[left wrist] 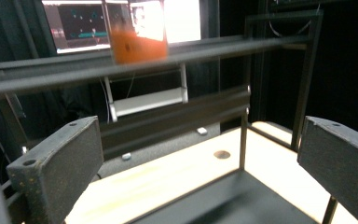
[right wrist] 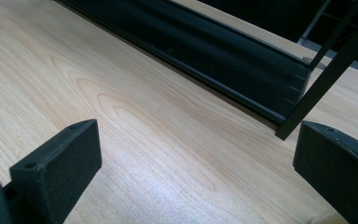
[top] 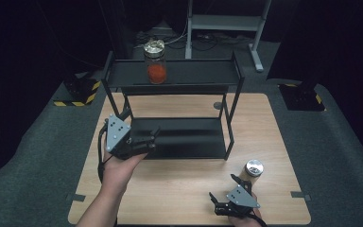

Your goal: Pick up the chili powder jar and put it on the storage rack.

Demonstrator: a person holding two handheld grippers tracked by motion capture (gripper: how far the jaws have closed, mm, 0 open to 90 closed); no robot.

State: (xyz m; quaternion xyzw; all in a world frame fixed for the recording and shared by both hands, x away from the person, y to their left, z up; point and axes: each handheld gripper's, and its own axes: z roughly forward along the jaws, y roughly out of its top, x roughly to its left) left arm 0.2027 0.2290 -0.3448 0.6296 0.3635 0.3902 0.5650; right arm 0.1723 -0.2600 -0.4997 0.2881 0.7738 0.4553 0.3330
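A glass jar (top: 156,64) with orange contents and a metal lid stands on the top shelf of a black two-tier rack (top: 194,73). Blurred, the same jar (left wrist: 137,32) appears high up in the left gripper view, behind the top shelf's rail. A second jar with a silver lid (top: 254,169) stands on the wooden table to the right of the rack. My left gripper (top: 152,139) (left wrist: 200,168) is open and empty at the left front of the lower shelf (left wrist: 242,196). My right gripper (top: 224,187) (right wrist: 196,163) is open and empty over the table, near the silver-lidded jar.
The wooden table (top: 179,189) has bare surface in front of the rack. The rack's front right leg (right wrist: 326,74) and lower shelf edge (right wrist: 205,51) lie ahead of my right gripper. Grey carpet and stand bases surround the table.
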